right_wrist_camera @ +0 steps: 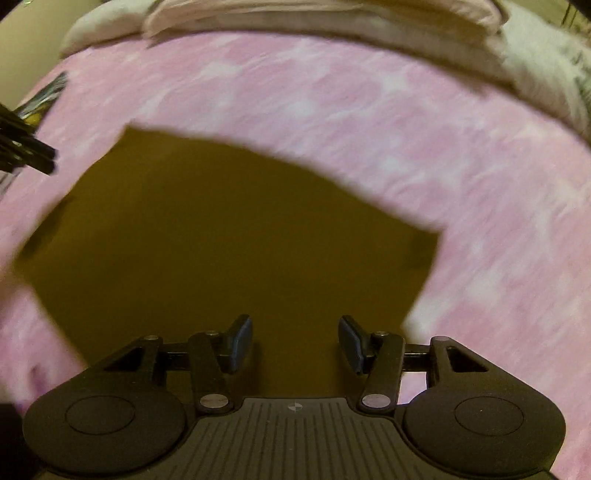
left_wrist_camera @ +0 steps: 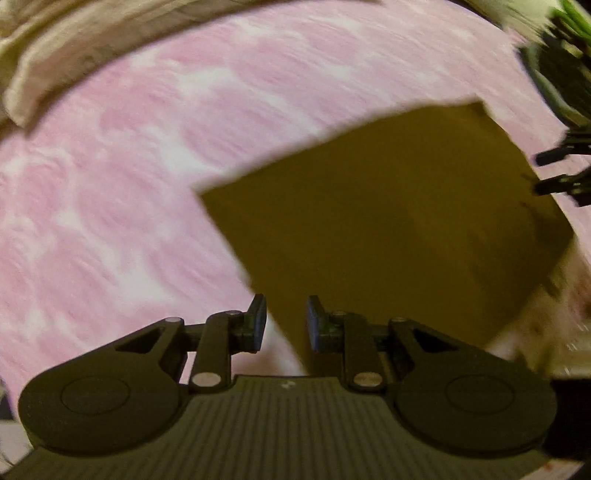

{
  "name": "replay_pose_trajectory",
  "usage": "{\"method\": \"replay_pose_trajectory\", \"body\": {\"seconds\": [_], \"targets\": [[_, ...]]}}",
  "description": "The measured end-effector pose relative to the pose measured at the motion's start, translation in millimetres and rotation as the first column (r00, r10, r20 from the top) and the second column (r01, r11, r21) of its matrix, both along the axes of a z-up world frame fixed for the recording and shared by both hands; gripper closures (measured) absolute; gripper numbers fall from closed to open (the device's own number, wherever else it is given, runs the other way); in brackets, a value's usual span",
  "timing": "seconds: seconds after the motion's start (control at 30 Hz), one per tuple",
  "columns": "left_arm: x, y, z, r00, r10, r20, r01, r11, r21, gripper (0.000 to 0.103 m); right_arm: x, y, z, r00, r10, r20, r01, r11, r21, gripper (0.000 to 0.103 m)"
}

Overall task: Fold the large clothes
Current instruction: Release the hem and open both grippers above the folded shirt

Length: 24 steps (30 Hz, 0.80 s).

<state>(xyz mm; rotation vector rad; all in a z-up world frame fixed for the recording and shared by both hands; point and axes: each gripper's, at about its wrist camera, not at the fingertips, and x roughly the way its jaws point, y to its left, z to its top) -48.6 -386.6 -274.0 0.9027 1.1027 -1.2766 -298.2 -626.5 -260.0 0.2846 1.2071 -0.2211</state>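
Note:
A folded olive-brown garment (left_wrist_camera: 388, 221) lies flat on a pink-and-white bed cover (left_wrist_camera: 129, 184). My left gripper (left_wrist_camera: 286, 317) hovers over its near left edge, jaws a little apart with nothing pinched between them. In the right wrist view the same garment (right_wrist_camera: 221, 240) fills the middle. My right gripper (right_wrist_camera: 295, 339) hangs above its near edge, open wide and empty. Each gripper shows at the edge of the other's view: the right gripper (left_wrist_camera: 554, 173) and the left gripper (right_wrist_camera: 40, 155). Both views are motion-blurred.
Pale beige bedding (right_wrist_camera: 314, 18) is bunched along the far side of the pink cover (right_wrist_camera: 369, 110), also seen as beige bedding (left_wrist_camera: 55, 55). Dark and green items (left_wrist_camera: 569, 33) sit off the far right corner.

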Motion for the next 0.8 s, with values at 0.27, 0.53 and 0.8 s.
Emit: {"method": "replay_pose_trajectory", "body": {"seconds": [0.27, 0.53, 0.8], "targets": [[-68, 55, -58, 0.998, -0.070, 0.006, 0.069, 0.991, 0.112, 0.084, -65, 65, -45, 0.994, -0.090, -0.061, 0.097, 0.988, 0.118, 0.055], [-70, 76, -51, 0.997, -0.081, 0.002, 0.080, 0.994, 0.072, 0.085, -89, 81, -41, 0.973, -0.178, -0.147, 0.188, 0.981, 0.057, 0.055], [-49, 98, 3, 1.000, -0.028, -0.009, 0.029, 0.998, 0.048, 0.084, -76, 144, 32, 0.931, -0.350, -0.101, 0.339, 0.934, -0.112, 0.049]]}}
